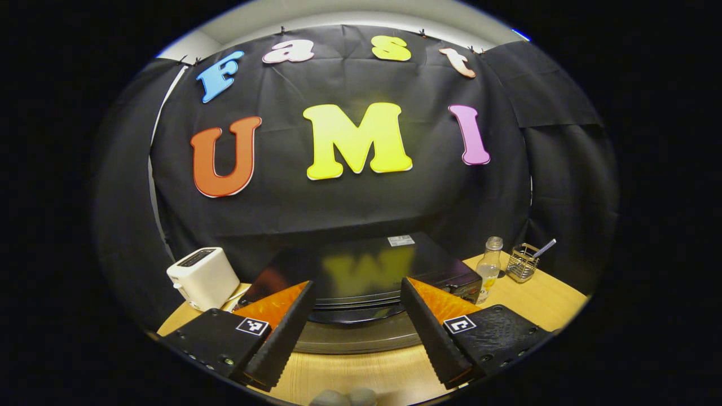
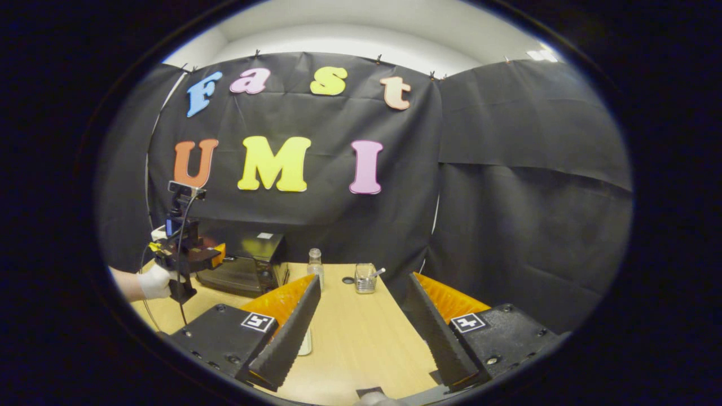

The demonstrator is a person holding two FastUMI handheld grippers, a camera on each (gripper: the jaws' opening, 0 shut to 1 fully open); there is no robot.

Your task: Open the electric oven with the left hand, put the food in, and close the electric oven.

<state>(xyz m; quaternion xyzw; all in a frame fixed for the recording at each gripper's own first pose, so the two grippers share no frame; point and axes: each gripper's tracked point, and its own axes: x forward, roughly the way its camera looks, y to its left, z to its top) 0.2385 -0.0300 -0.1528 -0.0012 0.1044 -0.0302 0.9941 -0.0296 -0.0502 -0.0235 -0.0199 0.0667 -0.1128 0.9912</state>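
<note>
Right claw point(image 2: 358, 316) held with fingers spread above the wooden surface point(image 2: 361, 344). Far left, a gloved hand point(image 2: 153, 282) holds the left claw point(image 2: 217, 255) just before the electric oven point(image 2: 248, 262). A bottle point(image 2: 315, 265) and wire basket point(image 2: 365, 279) stand beside the oven.

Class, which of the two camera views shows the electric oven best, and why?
The left gripper view: the electric oven sits close and central, its glossy top and front edge between the open left tool. In the right gripper view the oven is small and far left, partly behind the left tool.
</note>
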